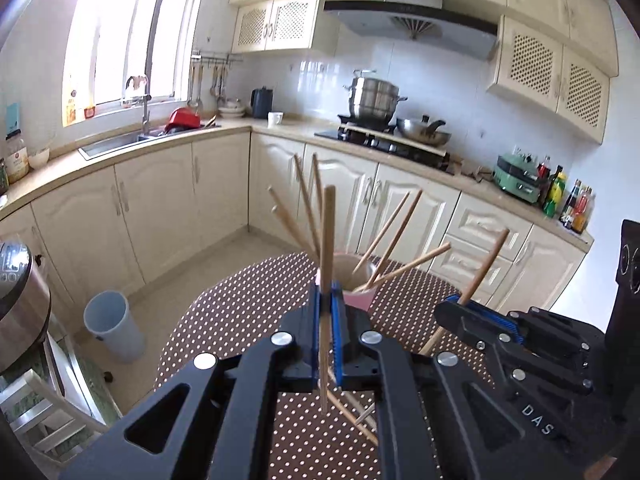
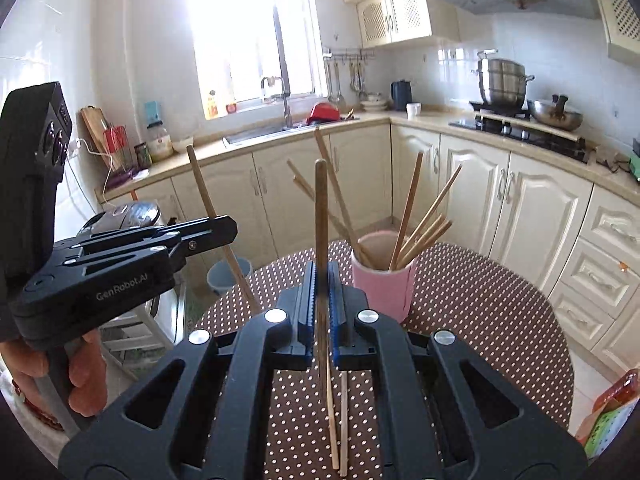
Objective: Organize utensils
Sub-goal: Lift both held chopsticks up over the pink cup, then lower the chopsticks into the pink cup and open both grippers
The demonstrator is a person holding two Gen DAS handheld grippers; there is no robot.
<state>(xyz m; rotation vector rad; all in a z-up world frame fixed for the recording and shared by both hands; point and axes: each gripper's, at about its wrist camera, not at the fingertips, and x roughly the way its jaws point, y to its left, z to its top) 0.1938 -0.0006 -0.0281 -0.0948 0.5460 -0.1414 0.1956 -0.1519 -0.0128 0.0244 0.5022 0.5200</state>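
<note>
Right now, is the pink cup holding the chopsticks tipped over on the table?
No, the pink cup stands upright on the polka-dot table, with several chopsticks fanning out of its open top.

A home kitchen is showing here: cream cabinets (image 1: 160,200), a sink (image 2: 264,134) sitting under the window (image 2: 248,32), pots resting on the stove (image 1: 384,140).

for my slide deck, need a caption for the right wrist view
Right tool grips an upright chopstick near the pink cup of chopsticks.
</note>
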